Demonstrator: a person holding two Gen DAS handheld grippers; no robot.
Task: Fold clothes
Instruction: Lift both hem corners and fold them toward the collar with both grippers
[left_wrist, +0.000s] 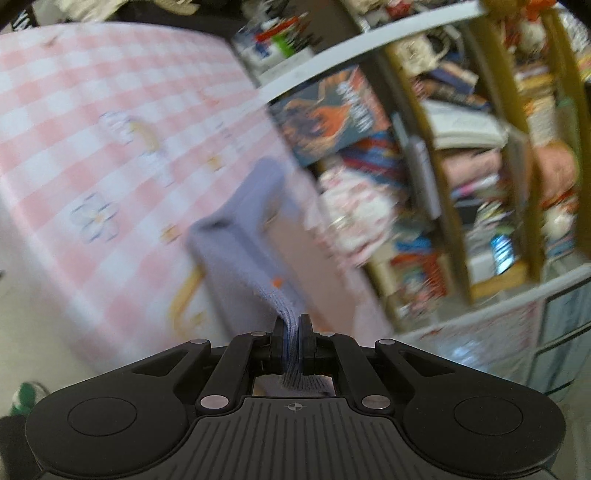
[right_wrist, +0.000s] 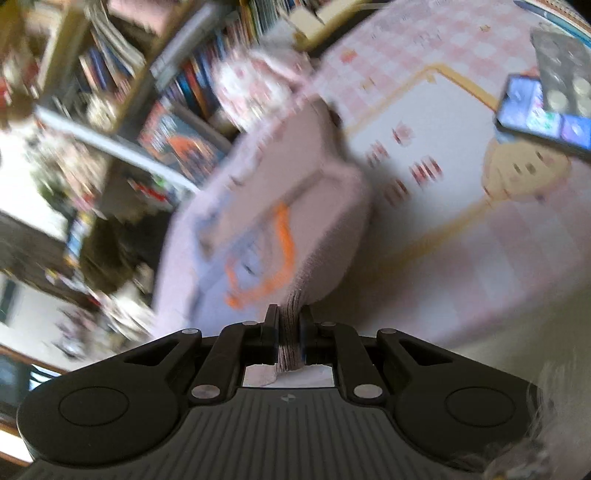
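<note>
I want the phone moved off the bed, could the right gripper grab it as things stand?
Probably not: the right gripper is shut on the lavender garment, so the phone stays out of reach until it lets go.

Your left gripper (left_wrist: 293, 325) and right gripper (right_wrist: 288, 317) look alike: matte black, winged linkage arms with silver rivets, ribbed base bearing a small crosshair mark at 12 o'clock.

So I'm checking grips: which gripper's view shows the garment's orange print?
The right gripper: its garment side shows orange lines; the left gripper sees plain lavender fabric.
</note>
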